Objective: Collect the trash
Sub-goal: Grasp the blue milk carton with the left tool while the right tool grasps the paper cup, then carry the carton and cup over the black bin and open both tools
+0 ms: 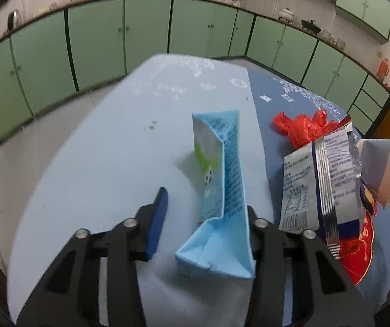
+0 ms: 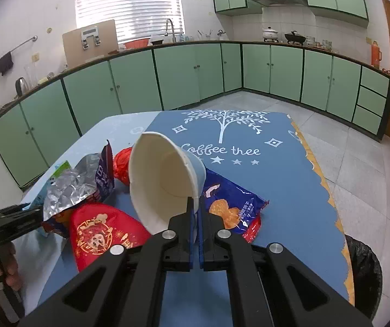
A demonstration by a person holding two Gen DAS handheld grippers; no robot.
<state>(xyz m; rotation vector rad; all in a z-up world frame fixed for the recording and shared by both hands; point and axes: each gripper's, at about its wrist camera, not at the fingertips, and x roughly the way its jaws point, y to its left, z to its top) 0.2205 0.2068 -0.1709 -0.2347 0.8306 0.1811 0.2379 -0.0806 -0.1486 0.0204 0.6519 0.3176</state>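
Worktop (image 2: 290,190): blue cloth, trash clustered left of centre
Black-lined bin (image 2: 363,272): lower right, likely the drop point
White paper cup (image 2: 162,179): tilted, wall pinched by narrow right claw (image 2: 196,212) for carrying
Light-blue flattened carton (image 1: 222,190): lower centre, between wide left claw (image 1: 203,209) tips, ungripped

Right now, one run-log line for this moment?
left gripper: open around milk carton | right gripper: shut on paper cup | wrappers on table
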